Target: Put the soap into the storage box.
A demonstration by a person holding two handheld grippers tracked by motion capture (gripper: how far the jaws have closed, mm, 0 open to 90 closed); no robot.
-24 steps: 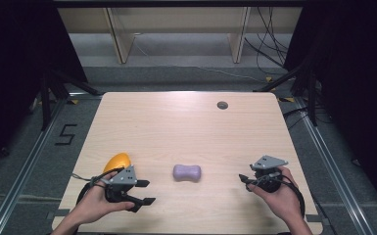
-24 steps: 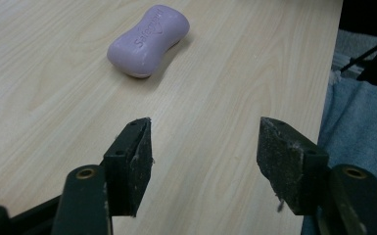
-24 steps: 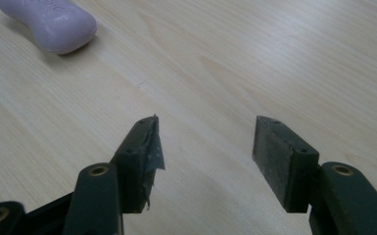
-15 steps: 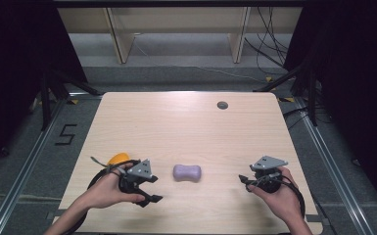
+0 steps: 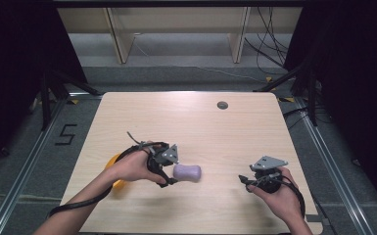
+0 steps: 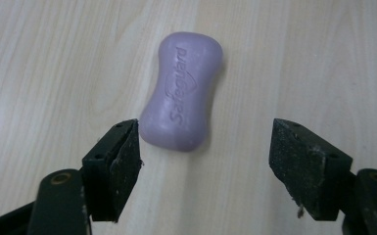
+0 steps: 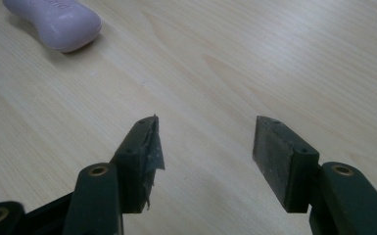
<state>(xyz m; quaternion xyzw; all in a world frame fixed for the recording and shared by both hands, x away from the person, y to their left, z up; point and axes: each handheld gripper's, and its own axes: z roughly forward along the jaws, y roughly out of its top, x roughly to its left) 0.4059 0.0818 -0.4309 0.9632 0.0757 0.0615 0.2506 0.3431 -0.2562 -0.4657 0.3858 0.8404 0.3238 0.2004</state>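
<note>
- A purple bar of soap (image 5: 186, 172) lies flat on the wooden table (image 5: 196, 122), in the near half and a little left of the middle; in the left gripper view the soap (image 6: 182, 92) has raised lettering on its top face.
- The left gripper (image 5: 169, 169) sits just left of the soap, its jaws spread wide and pointed at the bar's near end.
- In the left gripper view the left gripper (image 6: 205, 147) has nothing between its pads; the soap's near end lies just ahead of them, close to the left pad, and whether it touches that pad cannot be told.
- An orange object (image 5: 113, 169) lies on the table behind the left hand (image 5: 132, 166), partly hidden by it.
- The right gripper (image 5: 247, 181) is held low over the table's near right part, well apart from the soap, with its jaws open over bare wood.
- In the right gripper view the right gripper (image 7: 205, 142) is empty, and the soap (image 7: 54, 19) lies farther off at upper left.
- A small dark round spot (image 5: 222, 105) lies near the table's far edge.
</note>
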